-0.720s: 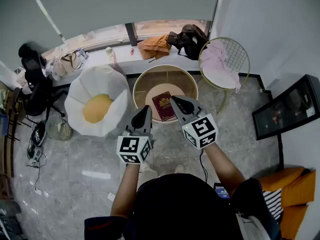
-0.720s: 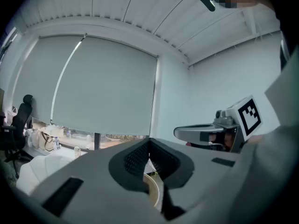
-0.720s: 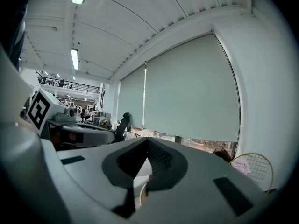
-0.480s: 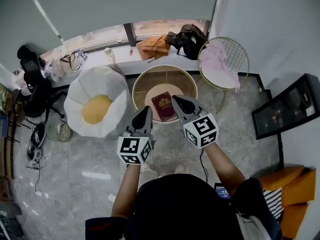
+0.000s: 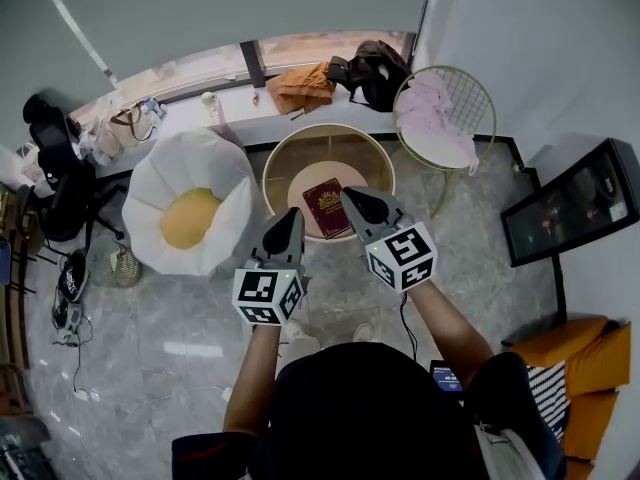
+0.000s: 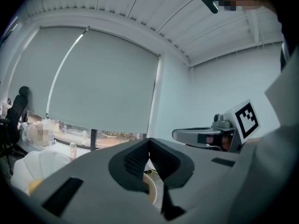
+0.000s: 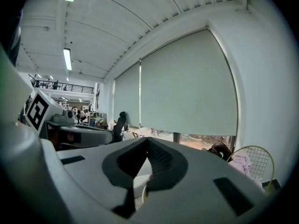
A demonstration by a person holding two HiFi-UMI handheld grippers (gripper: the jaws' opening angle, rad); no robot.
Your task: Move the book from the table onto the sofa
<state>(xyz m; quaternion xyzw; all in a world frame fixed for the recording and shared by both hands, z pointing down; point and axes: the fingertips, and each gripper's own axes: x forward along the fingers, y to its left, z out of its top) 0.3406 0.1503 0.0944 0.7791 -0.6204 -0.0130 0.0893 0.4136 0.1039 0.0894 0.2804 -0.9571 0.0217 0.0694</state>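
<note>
The right tool (image 5: pixel 351 199) is masking an edge of the book (image 5: pixel 324 206) — it and the left tool (image 5: pixel 289 218) are clenching on nothing. The book is lying on the round surface (image 5: pixel 300 180), below the window (image 5: pixel 300 52).

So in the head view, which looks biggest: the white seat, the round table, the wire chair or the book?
1. white seat
2. round table, nearly as large, so those two are close
3. wire chair
4. book, clearly the smallest

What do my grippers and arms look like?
The left gripper and right gripper are grey, tapering to black ridged pads, each carrying a white cube with black square markers. A thin dark cable trails from the right one. The person wears a dark short-sleeved top.
</note>
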